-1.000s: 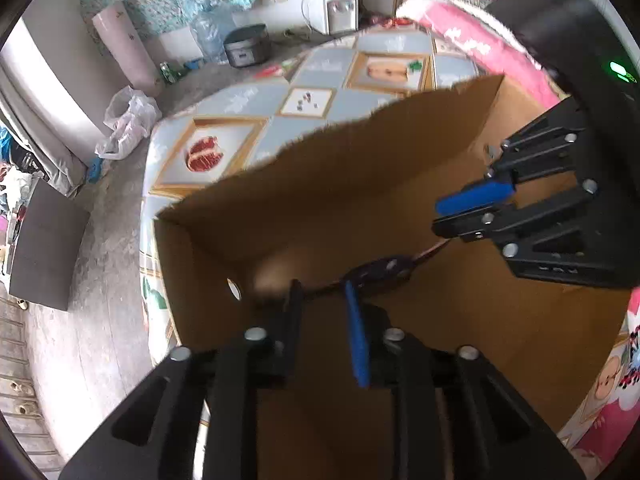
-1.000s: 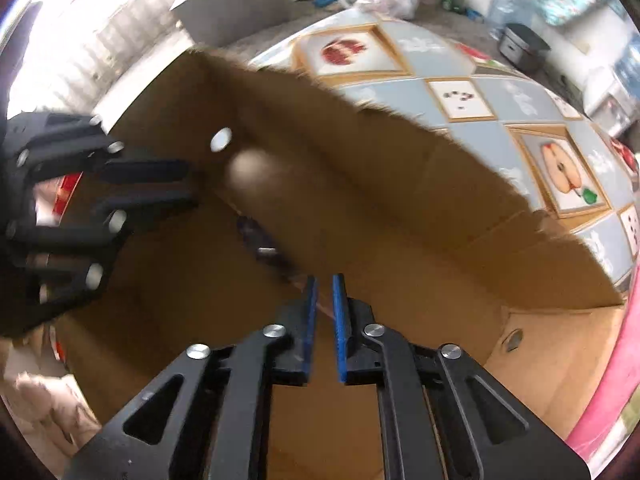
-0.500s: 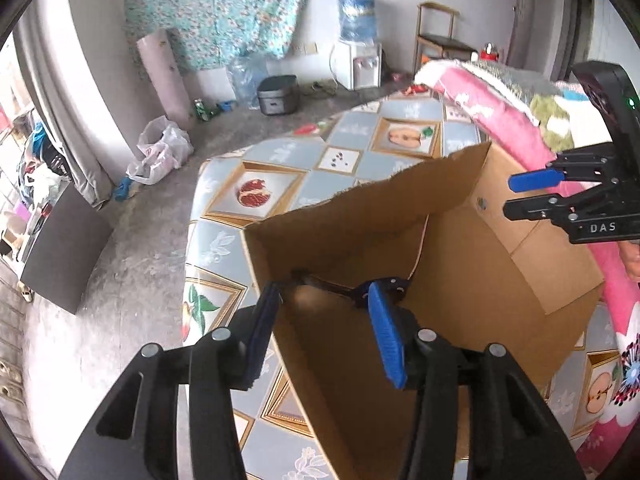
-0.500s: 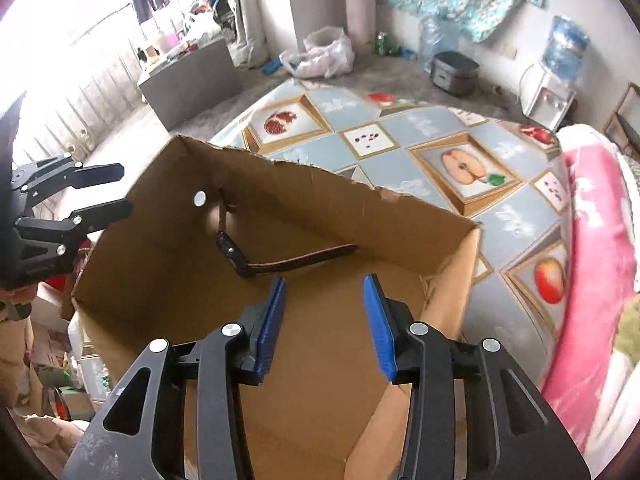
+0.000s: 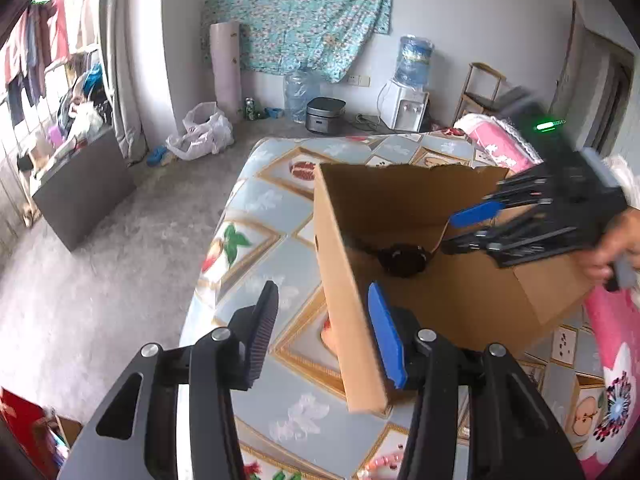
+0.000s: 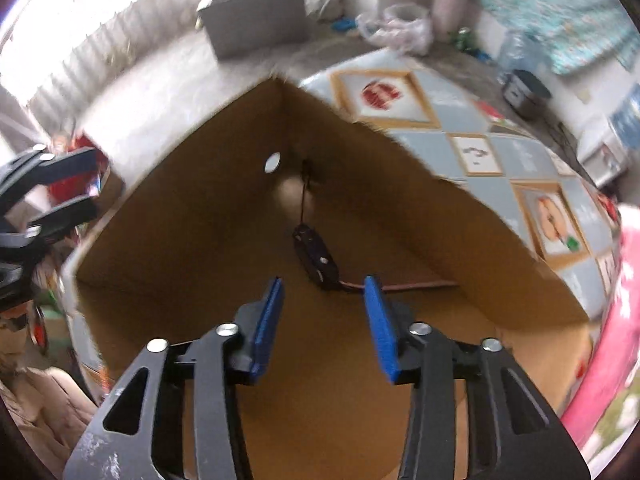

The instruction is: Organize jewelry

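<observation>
We are working over a cardboard box [image 5: 460, 312] that is sitting on a surface [image 5: 280, 216] covered with a fruit-patterned cloth. The task's thing, a dark watch [image 6: 316, 258] with a thin strap, is lying on the box floor near the far corner, its strap trailing toward the side wall; it is resting free, with nothing gripping it. We are holding our right tool [image 6: 322, 326] above the open box, pointing steeply down at the watch, its jaws partly apart, closing a little, with nothing between the blue pads. We are holding our left tool [image 5: 322, 336] outside the box, straddling the near wall's line but not touching it, its jaws standing moderately wide and empty. In the left view the watch [image 5: 402, 260] shows inside, with the right tool [image 5: 460, 228] hovering over it. We judge the box is serving as the collecting place, so the watch appears already put away.
</observation>
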The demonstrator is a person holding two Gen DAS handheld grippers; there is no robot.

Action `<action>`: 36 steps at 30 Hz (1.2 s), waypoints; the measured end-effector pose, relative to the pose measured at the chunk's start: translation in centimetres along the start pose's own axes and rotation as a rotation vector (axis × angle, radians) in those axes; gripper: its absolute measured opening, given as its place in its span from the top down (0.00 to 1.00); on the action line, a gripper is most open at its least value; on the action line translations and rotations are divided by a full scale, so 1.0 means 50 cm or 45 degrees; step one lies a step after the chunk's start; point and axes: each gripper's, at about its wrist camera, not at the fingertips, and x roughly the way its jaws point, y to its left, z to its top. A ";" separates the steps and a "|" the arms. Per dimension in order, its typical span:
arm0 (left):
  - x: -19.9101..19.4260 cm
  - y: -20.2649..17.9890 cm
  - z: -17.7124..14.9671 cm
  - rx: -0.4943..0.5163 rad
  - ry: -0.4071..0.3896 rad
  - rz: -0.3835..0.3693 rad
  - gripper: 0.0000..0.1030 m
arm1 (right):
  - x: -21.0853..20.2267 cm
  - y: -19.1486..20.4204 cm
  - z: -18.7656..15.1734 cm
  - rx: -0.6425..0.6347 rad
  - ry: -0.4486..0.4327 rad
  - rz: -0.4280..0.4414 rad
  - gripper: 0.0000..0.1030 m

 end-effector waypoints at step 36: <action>-0.077 0.029 -0.084 -0.092 -0.139 -0.140 0.49 | -0.198 -0.046 -0.114 0.279 -0.297 -0.103 0.64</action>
